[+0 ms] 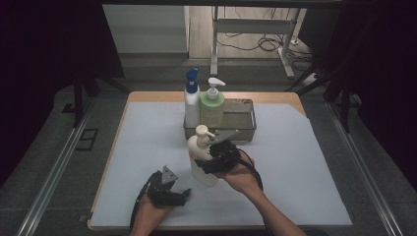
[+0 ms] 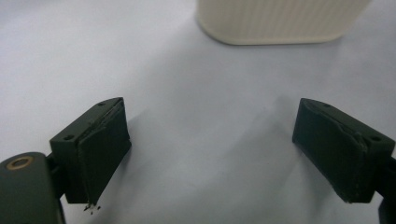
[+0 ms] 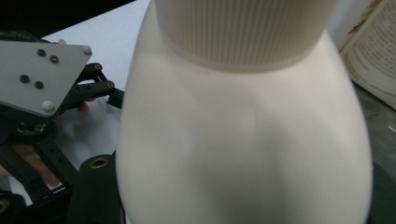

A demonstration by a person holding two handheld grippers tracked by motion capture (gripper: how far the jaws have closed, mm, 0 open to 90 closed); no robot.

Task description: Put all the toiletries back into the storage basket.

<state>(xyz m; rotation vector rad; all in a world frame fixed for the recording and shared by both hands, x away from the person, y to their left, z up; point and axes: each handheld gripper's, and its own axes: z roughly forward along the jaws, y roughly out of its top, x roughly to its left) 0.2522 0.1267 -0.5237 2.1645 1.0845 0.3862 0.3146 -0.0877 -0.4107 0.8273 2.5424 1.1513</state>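
In the right gripper view the cream pump bottle point(image 3: 243, 140) runs past the top and bottom edges, covering the right hand-held gripper's point(image 1: 212, 156) jaws; the left gripper view cuts its base point(image 2: 280, 21) at the top edge

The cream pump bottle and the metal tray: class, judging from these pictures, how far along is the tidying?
Done: a blue-capped bottle and a green pump bottle already stand in the metal tray. In hand: the right tongs grip the cream pump bottle, which stands on the mat in front of the tray. Left: probably lifting it into the tray. The left tongs rest open on the mat.
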